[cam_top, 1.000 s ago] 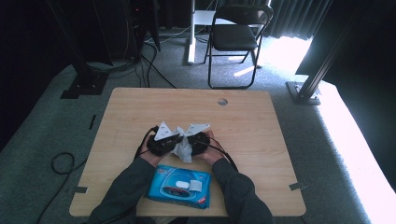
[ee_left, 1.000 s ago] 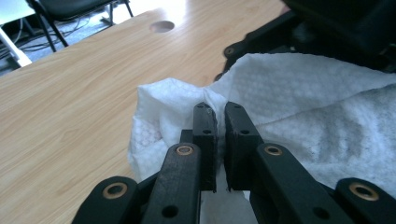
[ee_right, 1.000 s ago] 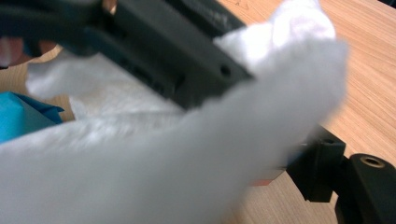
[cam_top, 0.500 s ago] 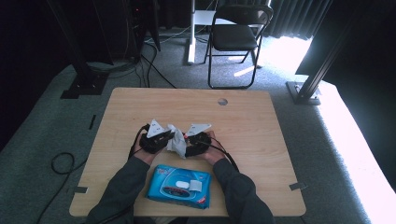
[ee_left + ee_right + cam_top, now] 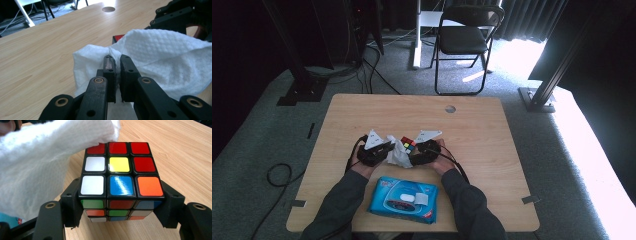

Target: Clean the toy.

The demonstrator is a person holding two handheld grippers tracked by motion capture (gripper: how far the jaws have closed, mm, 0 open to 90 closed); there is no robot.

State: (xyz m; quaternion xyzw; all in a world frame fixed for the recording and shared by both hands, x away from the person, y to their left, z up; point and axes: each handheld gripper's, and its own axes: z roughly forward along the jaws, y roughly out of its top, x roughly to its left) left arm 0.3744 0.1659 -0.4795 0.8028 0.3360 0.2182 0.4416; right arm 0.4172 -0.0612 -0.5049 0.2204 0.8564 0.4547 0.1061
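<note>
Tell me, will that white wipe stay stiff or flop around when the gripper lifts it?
Probably floppy: the white wipe bunches into folds where the left gripper pinches it, and it drapes over the puzzle cube. It likely weighs very little, being thin and quilted. It should not slip easily, since its surface looks textured.

text: none legible | wipes pack (image 5: 404, 200): label print too small to read

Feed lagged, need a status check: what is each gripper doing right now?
Left gripper: closed, pinching the white wipe.
Right gripper: fingers clamped on the sides of the puzzle cube, holding it.
</note>
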